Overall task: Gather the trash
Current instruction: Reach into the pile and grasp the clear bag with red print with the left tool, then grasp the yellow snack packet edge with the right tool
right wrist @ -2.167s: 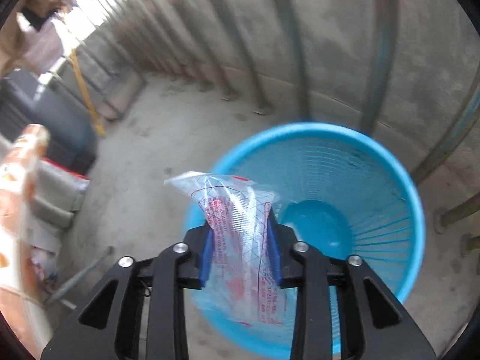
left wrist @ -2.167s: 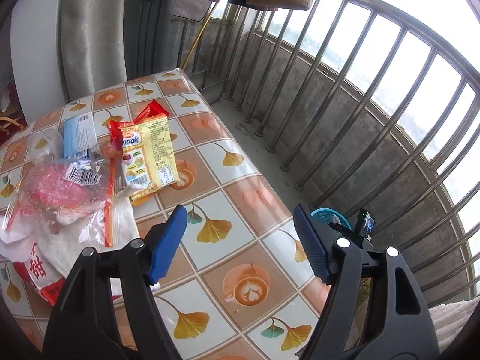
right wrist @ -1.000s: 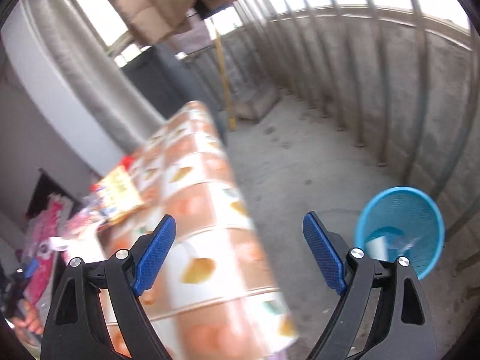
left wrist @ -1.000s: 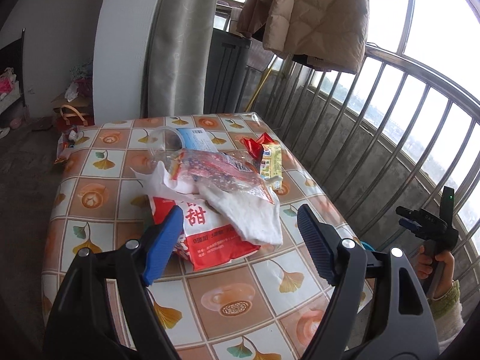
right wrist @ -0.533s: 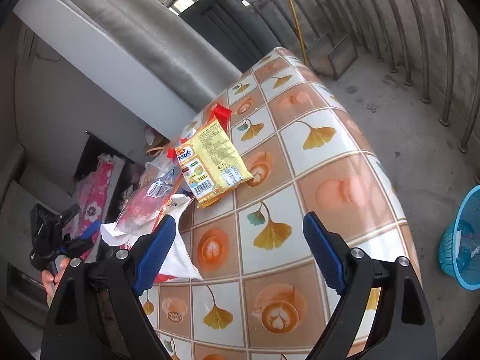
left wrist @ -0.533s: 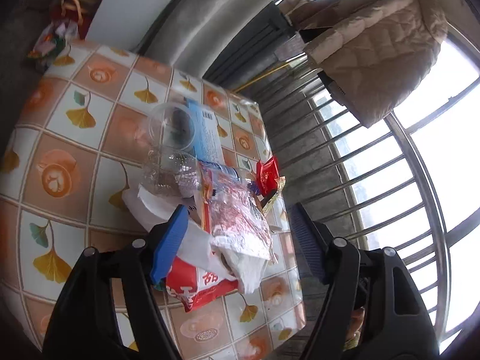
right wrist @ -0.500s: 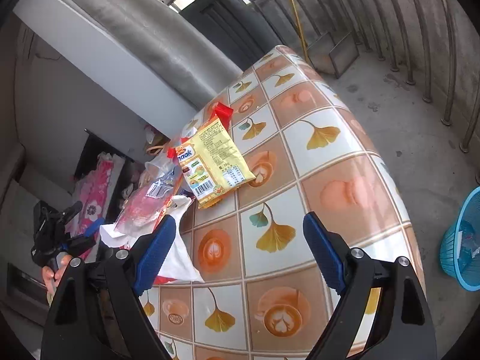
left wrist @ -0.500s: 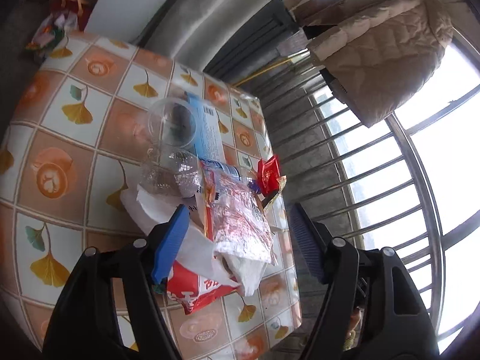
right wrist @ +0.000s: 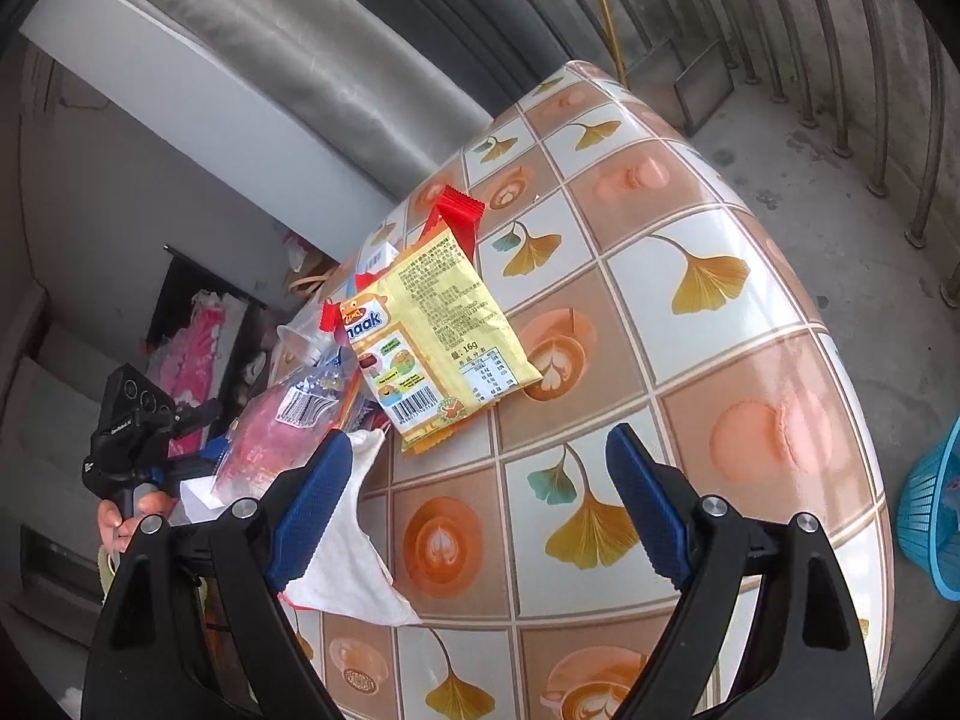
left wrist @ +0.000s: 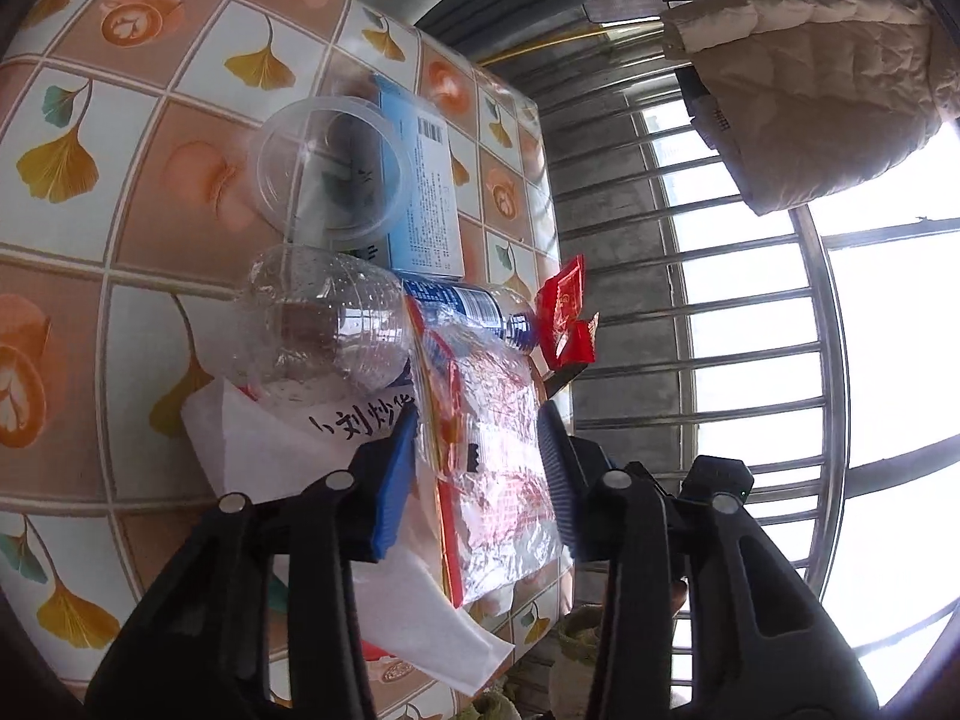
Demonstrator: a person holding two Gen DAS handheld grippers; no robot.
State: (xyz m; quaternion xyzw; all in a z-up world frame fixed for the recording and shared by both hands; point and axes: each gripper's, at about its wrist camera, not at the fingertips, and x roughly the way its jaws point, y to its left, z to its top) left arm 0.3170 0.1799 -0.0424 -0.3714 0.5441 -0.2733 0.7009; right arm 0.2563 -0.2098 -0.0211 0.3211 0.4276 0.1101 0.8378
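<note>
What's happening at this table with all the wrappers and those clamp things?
A person is clearing rubbish off a tiled table with hand-held tongs. The left tongs have just been closing around a clear crinkly bag on the pile; whether they grip it yet is unclear. The right tongs hang open and empty near a yellow snack packet. A blue bin waits on the floor beside the table.

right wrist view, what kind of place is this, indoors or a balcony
Most likely a home balcony: a concrete floor edged by metal railing bars, a puffy jacket hung up by the window, and a table with a ginkgo-leaf cover holding snack wrappers.
</note>
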